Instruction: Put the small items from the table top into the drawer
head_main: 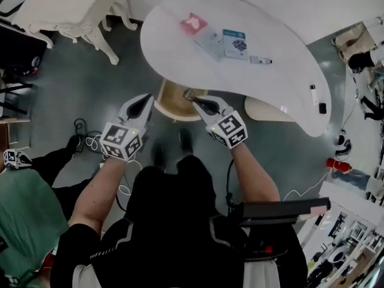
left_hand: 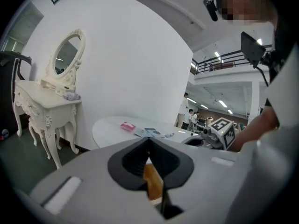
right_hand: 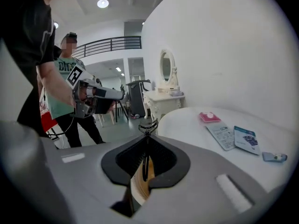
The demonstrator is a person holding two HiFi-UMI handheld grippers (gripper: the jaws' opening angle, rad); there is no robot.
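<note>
Several small items lie on the white curved table [head_main: 282,95]: a pink packet [head_main: 193,23], a leaflet [head_main: 210,44], a blue card [head_main: 235,44], a small tag [head_main: 261,59], and a white piece [head_main: 313,93] beside a black piece [head_main: 322,108] near the right end. Under the table's near edge shows a tan open compartment [head_main: 171,108], probably the drawer. My right gripper [head_main: 191,97] hangs over it, shut on a small black wire clip [right_hand: 147,125]. My left gripper [head_main: 143,105] is beside it on the left, shut and holding nothing.
A white dressing table [head_main: 72,11] with an oval mirror [left_hand: 65,55] stands at the far left. Cables [head_main: 87,141] lie on the grey floor. A person in a green shirt [head_main: 27,212] stands at my left. A white ribbed panel [head_main: 264,109] sits under the table.
</note>
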